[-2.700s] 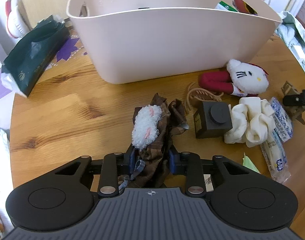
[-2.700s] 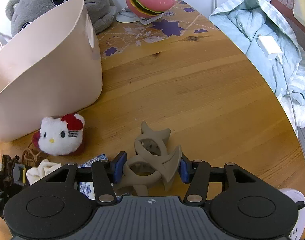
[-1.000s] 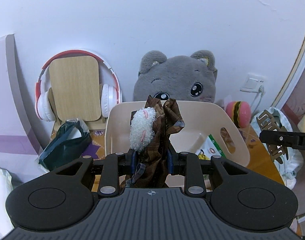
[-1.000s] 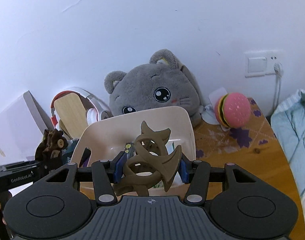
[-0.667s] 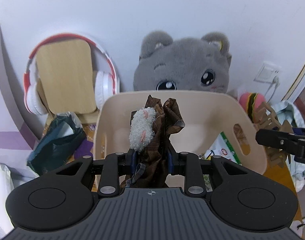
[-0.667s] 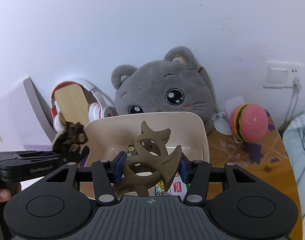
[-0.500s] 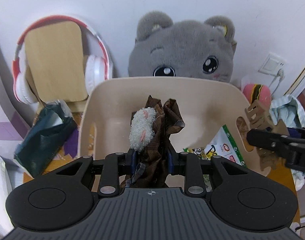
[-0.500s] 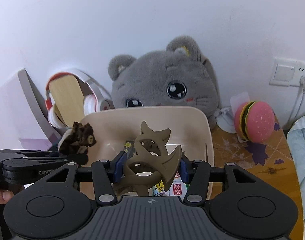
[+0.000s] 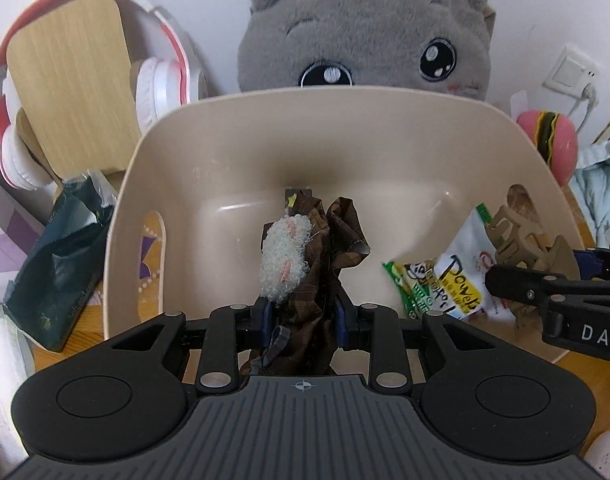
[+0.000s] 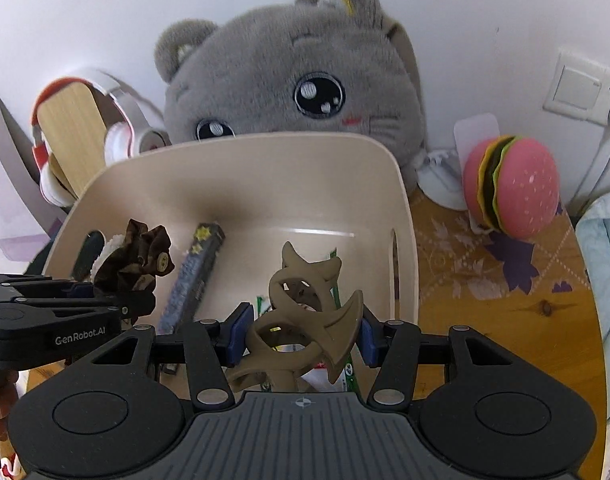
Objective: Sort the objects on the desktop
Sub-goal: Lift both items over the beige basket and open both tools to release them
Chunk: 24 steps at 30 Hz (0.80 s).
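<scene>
Hiding behind your left tongs (image 9: 301, 316), the lower end of the brown plaid scrunchie (image 9: 325, 264) with its fluffy white patch runs down out of sight, and the near wall of the beige basket (image 9: 385, 128) is covered by both tool bodies. Your left tongs are closed narrow on that scrunchie, holding it upright over the basket's middle. Your right tongs (image 10: 301, 332) are clamped on the taupe hair claw (image 10: 305, 312), also above the basket's open top. Only your left wrist view shows the green-and-white snack packet (image 9: 445, 280) plainly on the basket floor; your right view hides most of it behind the claw. Only your right view shows the dark starred box (image 10: 197, 276) lying in the basket, the wooden counter (image 10: 505, 320) and the whole burger toy (image 10: 513, 188)
</scene>
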### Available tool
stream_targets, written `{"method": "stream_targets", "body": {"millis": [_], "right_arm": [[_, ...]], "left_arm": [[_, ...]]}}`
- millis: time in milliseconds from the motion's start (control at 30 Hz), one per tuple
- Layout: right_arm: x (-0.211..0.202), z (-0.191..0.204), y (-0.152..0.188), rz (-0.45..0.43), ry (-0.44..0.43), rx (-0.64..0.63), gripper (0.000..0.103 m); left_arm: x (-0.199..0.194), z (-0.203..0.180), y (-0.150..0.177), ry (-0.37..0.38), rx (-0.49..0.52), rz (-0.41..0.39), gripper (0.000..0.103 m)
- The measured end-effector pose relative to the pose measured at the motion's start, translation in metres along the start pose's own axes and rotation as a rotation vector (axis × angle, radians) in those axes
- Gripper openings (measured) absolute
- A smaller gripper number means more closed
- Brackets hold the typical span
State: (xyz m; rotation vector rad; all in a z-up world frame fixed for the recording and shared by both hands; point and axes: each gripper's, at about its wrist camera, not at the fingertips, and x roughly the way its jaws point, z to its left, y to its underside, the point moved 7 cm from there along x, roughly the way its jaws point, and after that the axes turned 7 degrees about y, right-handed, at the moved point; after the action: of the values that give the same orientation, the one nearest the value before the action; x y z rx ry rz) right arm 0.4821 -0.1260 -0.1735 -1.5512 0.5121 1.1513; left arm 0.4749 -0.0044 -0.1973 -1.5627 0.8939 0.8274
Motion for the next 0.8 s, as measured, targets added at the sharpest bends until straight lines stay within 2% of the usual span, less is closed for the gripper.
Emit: {"method": "stream_targets", "body": {"millis": [67, 167, 200, 233, 267, 300, 333, 467, 500, 800], "right_arm": [[0.005, 0.000, 0.002, 0.017, 0.004, -0.005, 0.050], [0.007, 0.001, 0.004, 0.027, 0.006, -0.018, 0.050], [0.008, 0.002, 0.004, 0.035, 0.002, -0.022, 0.053], [0.008, 0.002, 0.004, 0.035, -0.001, -0.024, 0.061], [0.007, 0.002, 0.003, 0.027, 0.002, -0.032, 0.065], [0.006, 0.003, 0.002, 0.018, 0.006, -0.042, 0.073], [0.005, 0.004, 0.002, 0.005, 0.014, -0.053, 0.079], [-0.001, 0.005, 0.000, -0.023, 0.002, -0.052, 0.090], [-0.002, 0.004, -0.001, -0.024, 0.012, -0.049, 0.098], [-0.021, 0.007, 0.001, -0.064, 0.028, -0.079, 0.103]], "left_arm": [[0.003, 0.000, 0.002, 0.000, -0.001, 0.005, 0.031], [0.002, -0.004, 0.003, 0.019, -0.007, 0.003, 0.044], [0.000, -0.006, 0.003, 0.025, -0.007, -0.006, 0.052], [-0.001, -0.007, 0.002, 0.022, -0.006, -0.014, 0.061], [-0.004, -0.008, 0.001, 0.017, -0.002, -0.027, 0.064], [-0.007, -0.009, -0.001, 0.018, 0.001, -0.038, 0.067], [-0.009, -0.010, -0.001, 0.024, 0.003, -0.048, 0.068], [-0.016, -0.007, -0.003, 0.022, -0.032, -0.061, 0.072], [-0.017, -0.006, -0.003, 0.027, -0.040, -0.059, 0.072], [-0.035, -0.005, 0.009, 0.031, -0.017, -0.059, 0.072]]}}
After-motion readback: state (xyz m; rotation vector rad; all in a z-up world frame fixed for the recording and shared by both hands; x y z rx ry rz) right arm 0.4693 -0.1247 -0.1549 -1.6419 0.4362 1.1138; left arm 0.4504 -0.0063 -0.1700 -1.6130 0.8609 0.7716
